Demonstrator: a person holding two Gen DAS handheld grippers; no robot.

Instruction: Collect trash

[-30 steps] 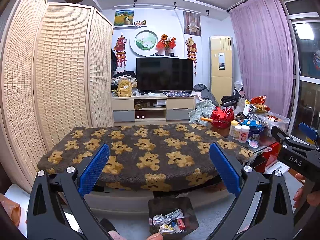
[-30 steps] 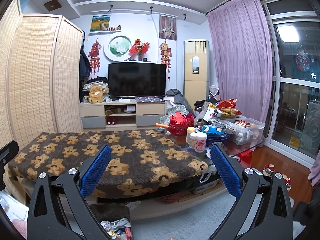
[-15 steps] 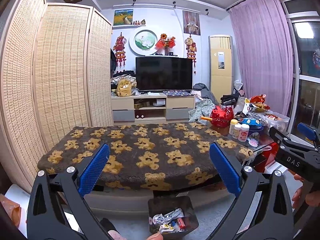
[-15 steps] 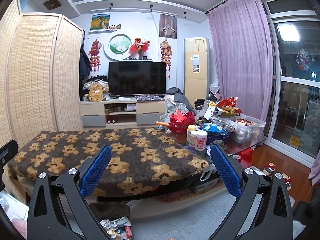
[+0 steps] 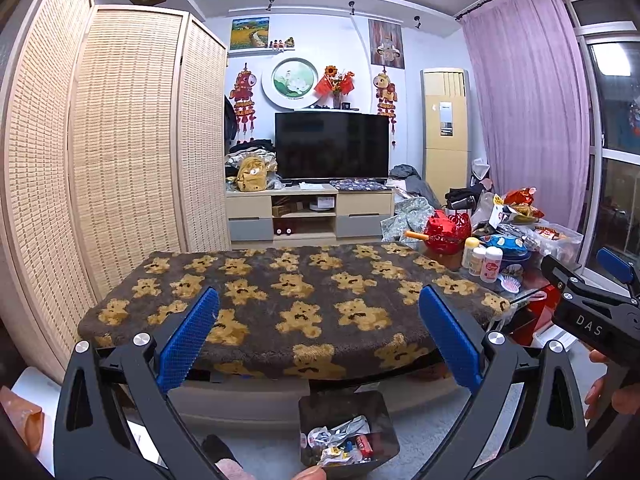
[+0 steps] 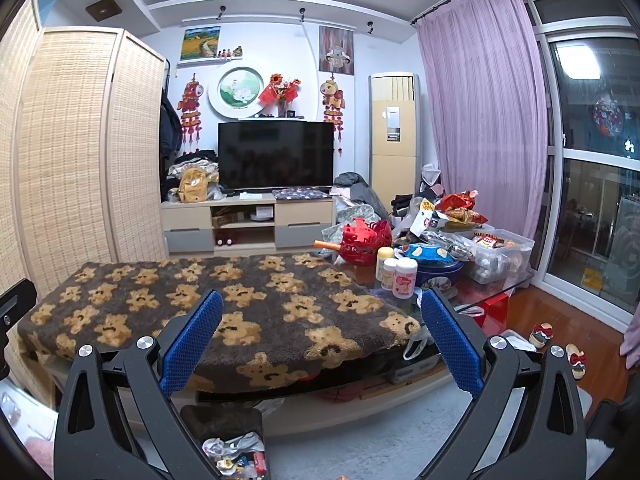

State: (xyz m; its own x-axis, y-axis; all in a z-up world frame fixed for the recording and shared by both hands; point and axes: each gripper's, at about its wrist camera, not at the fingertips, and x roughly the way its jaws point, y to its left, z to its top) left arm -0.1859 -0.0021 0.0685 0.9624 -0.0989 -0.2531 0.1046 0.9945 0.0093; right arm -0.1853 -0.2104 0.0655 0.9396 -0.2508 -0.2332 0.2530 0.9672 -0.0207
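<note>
A small dark bin (image 5: 347, 428) stands on the floor in front of the table, with crumpled wrappers (image 5: 340, 442) inside; it also shows in the right wrist view (image 6: 228, 440). My left gripper (image 5: 318, 336) is open and empty, held above the bin and facing the table. My right gripper (image 6: 320, 336) is open and empty too, to the right of the left one; its body shows at the right edge of the left wrist view (image 5: 592, 312). The table's brown teddy-bear cloth (image 5: 288, 300) has nothing lying on it.
The table's right end holds pill bottles (image 6: 396, 274), a red basket (image 6: 366, 236), snack bags (image 6: 456, 204) and a clear box (image 6: 500, 252). A TV stand (image 5: 308, 212) is behind. A bamboo screen (image 5: 120, 140) stands left. Slippers (image 6: 556, 344) lie on the floor.
Both grippers have risen very slightly; the view has barely shifted. Nothing was picked up or let go.
</note>
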